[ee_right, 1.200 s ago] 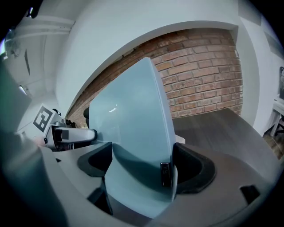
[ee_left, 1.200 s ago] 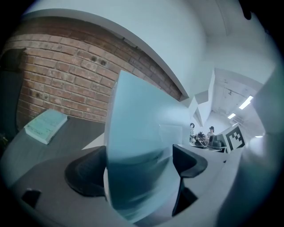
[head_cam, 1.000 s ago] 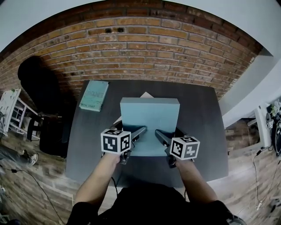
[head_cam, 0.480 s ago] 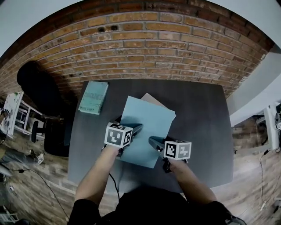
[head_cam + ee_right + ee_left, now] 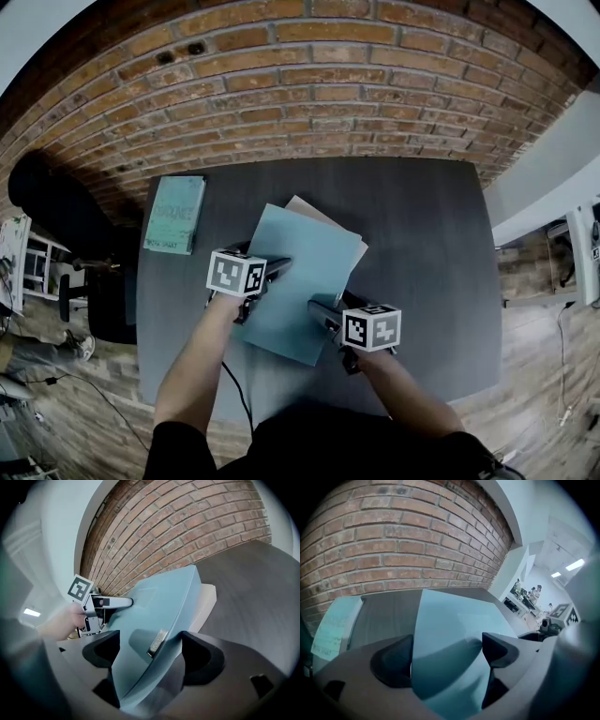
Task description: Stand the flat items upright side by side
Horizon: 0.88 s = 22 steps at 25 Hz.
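Soft, even indoor light; faint shadows on dark table (image 5: pixel 422 244). Heavy fisheye bowing of brick wall (image 5: pixel 309 84), black vignette corners. Gripper views: blue book (image 5: pixel 450 634) close-up soft, ceiling lamps (image 5: pixel 574 564) glare.

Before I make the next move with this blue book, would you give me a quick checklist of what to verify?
1. The left gripper clamped on the blue book: ok, both pads against it.
2. The right gripper clamped on it: ok.
3. The blue book upright: not ok, it leans over the beige item.
4. The teal book upright: not ok, flat at the table's left edge.
5. The blue book's far edge resting on the beige item: cannot tell.
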Each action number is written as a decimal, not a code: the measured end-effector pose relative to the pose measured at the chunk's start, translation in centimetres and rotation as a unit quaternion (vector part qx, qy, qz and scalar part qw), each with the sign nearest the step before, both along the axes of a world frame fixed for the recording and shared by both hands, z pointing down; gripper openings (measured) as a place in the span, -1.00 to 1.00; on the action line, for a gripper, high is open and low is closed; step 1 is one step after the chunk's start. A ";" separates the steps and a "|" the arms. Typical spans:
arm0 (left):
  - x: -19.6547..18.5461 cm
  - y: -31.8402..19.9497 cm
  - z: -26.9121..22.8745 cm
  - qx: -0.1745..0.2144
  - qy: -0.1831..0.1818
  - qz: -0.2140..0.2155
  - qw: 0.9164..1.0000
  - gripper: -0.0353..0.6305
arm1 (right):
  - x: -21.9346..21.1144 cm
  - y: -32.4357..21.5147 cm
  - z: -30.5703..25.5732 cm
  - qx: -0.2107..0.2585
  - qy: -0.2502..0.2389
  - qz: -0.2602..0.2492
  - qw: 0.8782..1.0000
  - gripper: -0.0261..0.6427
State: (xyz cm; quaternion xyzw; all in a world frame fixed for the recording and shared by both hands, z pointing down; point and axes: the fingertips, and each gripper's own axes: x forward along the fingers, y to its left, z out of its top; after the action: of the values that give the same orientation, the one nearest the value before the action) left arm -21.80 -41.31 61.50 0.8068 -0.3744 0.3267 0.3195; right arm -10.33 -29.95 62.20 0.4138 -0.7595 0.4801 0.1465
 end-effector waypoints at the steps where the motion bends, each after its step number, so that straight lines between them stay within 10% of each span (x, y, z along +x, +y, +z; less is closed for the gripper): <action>1: 0.3 -0.4 0.2 0.000 0.000 0.013 1.000 0.56 | 0.0 0.1 0.1 -0.002 0.000 -0.001 1.000 0.33; 13: 1.1 -2.3 0.6 -0.006 0.024 0.120 0.992 0.59 | -0.6 1.9 2.5 -0.067 -0.066 0.010 0.996 0.47; 22: -1.6 2.4 2.5 -0.112 0.109 0.166 0.974 0.62 | -2.3 2.5 3.5 -0.107 -0.129 0.017 0.986 0.51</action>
State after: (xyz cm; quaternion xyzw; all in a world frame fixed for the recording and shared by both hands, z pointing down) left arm -23.45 -38.88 63.97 0.8477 -0.1590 0.3250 0.3880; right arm -12.65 -27.48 65.69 0.3430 -0.7095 0.6101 0.0827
